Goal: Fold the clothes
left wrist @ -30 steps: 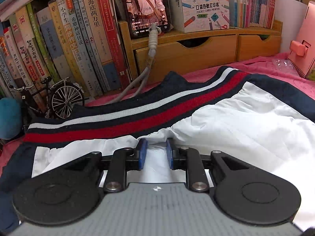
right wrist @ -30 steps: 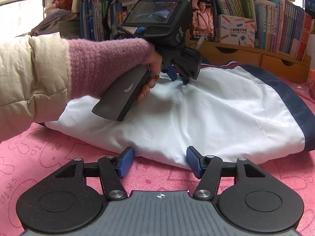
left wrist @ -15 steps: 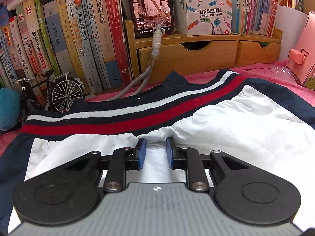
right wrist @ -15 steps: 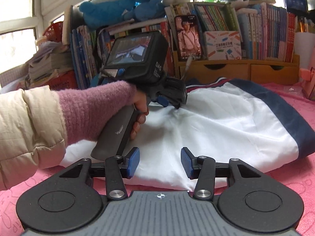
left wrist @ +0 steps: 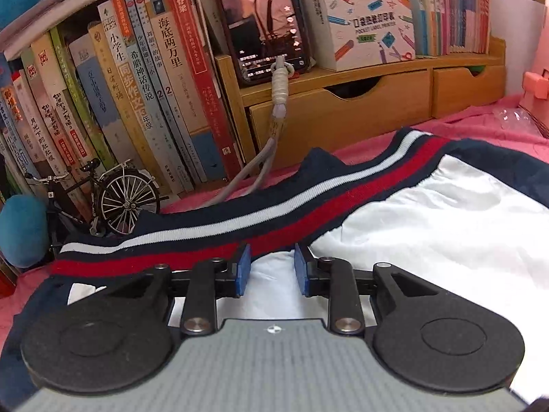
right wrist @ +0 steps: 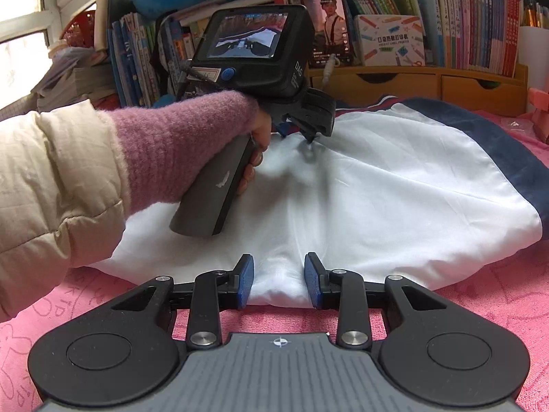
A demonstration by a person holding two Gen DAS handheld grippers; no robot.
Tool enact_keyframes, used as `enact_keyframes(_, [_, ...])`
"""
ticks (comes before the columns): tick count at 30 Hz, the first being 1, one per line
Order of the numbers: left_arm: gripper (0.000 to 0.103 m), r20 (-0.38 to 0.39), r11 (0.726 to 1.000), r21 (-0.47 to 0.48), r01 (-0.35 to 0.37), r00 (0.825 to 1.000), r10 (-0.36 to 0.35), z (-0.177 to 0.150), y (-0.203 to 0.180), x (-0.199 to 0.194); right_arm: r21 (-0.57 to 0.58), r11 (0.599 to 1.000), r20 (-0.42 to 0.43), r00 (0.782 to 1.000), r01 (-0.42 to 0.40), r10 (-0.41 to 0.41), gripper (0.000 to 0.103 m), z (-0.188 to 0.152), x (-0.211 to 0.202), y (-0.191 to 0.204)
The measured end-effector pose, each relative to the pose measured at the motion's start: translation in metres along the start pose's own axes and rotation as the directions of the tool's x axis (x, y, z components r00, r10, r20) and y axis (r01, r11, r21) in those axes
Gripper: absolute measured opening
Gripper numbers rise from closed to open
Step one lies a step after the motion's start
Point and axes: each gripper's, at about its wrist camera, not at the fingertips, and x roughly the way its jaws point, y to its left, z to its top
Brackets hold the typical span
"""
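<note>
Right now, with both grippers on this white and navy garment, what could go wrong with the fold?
1. The right gripper pinches only a small bunch at the garment's near edge; it could slip out when lifted.
2. The left gripper, whose jaws have just been opening, may lose its fold of white cloth by the striped band.
3. Dragging cloth backward might knock the toy bicycle.

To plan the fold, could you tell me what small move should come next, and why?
Probably lift both claws together: the right claw, just closing, pinches the garment at its near edge; the left claw, just opening, has cloth by the hem.
</note>
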Motion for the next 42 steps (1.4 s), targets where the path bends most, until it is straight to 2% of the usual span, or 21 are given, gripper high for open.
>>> enact_keyframes(3, [0.033,-0.047,0.996,-0.084,-0.023,0.999,0.019,0.016,0.008,0.015,-0.008,1.0,-0.001,1.0,0.006,-0.006,0.034,0.0,0.0,0.002])
enact_keyframes(5, [0.031,-0.079,0.997,-0.064,-0.038,0.996,0.033,0.027,0.008,0.012,-0.008,1.0,-0.001,1.0,0.006,-0.006,0.034,0.0,0.0,0.002])
enact_keyframes(6, [0.03,-0.065,0.998,-0.052,-0.045,0.997,0.041,0.03,0.008,0.004,-0.008,1.0,-0.001,1.0,0.006,-0.006,0.034,0.0,0.0,0.001])
enact_keyframes(8, [0.03,0.017,0.998,-0.054,-0.009,1.0,0.01,0.03,0.013,-0.025,-0.009,1.0,0.0,1.0,0.006,-0.006,0.034,0.0,-0.001,0.001])
enact_keyframes(10, [0.03,0.076,0.994,-0.084,0.069,0.995,-0.062,0.024,0.018,-0.058,-0.009,1.0,0.0,1.0,0.006,-0.006,0.034,-0.001,-0.001,0.001])
enact_keyframes(12, [0.03,0.095,0.988,-0.059,0.141,0.986,-0.135,0.009,0.017,-0.087,-0.007,1.0,0.0,1.0,0.005,-0.005,0.034,-0.001,-0.001,0.001])
enact_keyframes(16, [0.03,-0.04,0.975,0.044,0.218,0.975,-0.217,-0.033,0.003,-0.118,-0.001,1.0,0.001,1.0,0.002,-0.002,0.034,-0.001,-0.001,0.0])
enact_keyframes(20, [0.03,-0.175,0.953,0.078,0.292,0.945,-0.275,-0.064,-0.018,-0.111,0.004,1.0,0.002,1.0,-0.002,0.002,0.034,0.0,-0.001,0.0])
enact_keyframes(22, [0.031,-0.148,0.956,0.101,0.277,0.954,-0.261,-0.065,-0.027,-0.101,0.005,1.0,0.002,1.0,-0.002,0.002,0.034,-0.001,-0.001,0.0])
enact_keyframes(26, [0.029,-0.136,0.976,-0.003,0.216,0.967,-0.214,-0.04,-0.024,-0.056,0.008,1.0,0.003,1.0,-0.002,0.002,0.034,-0.001,-0.001,0.0])
enact_keyframes(28, [0.025,-0.116,0.987,-0.028,0.158,0.98,-0.16,-0.028,-0.018,-0.031,0.008,1.0,0.003,1.0,-0.002,0.002,0.034,-0.001,-0.001,0.0])
enact_keyframes(30, [0.025,-0.107,0.986,-0.1,0.132,0.984,-0.142,-0.017,-0.009,-0.012,0.009,1.0,0.003,1.0,-0.002,0.002,0.034,-0.001,-0.001,-0.001])
enact_keyframes(32, [0.019,-0.11,0.983,-0.162,0.089,0.988,-0.108,-0.005,0.002,0.003,0.012,1.0,0.004,1.0,-0.003,0.003,0.034,-0.001,-0.001,-0.001])
enact_keyframes(34, [0.02,-0.119,0.974,-0.223,0.05,0.99,-0.078,0.002,0.011,0.013,0.014,1.0,0.004,1.0,-0.004,0.004,0.034,-0.001,-0.001,-0.001])
enact_keyframes(37, [0.02,-0.141,0.958,-0.286,0.032,0.987,-0.075,0.008,0.014,0.006,0.015,1.0,0.004,1.0,-0.005,0.005,0.034,-0.001,-0.001,-0.002])
enact_keyframes(39, [0.02,-0.133,0.97,-0.239,0.049,0.988,-0.083,0.006,0.011,-0.011,0.016,1.0,0.004,1.0,-0.005,0.005,0.034,-0.001,0.0,-0.002])
enact_keyframes(42, [0.022,-0.142,0.976,-0.188,0.106,0.981,-0.134,-0.01,0.011,-0.05,0.017,1.0,0.004,1.0,-0.007,0.006,0.034,0.0,0.0,-0.003])
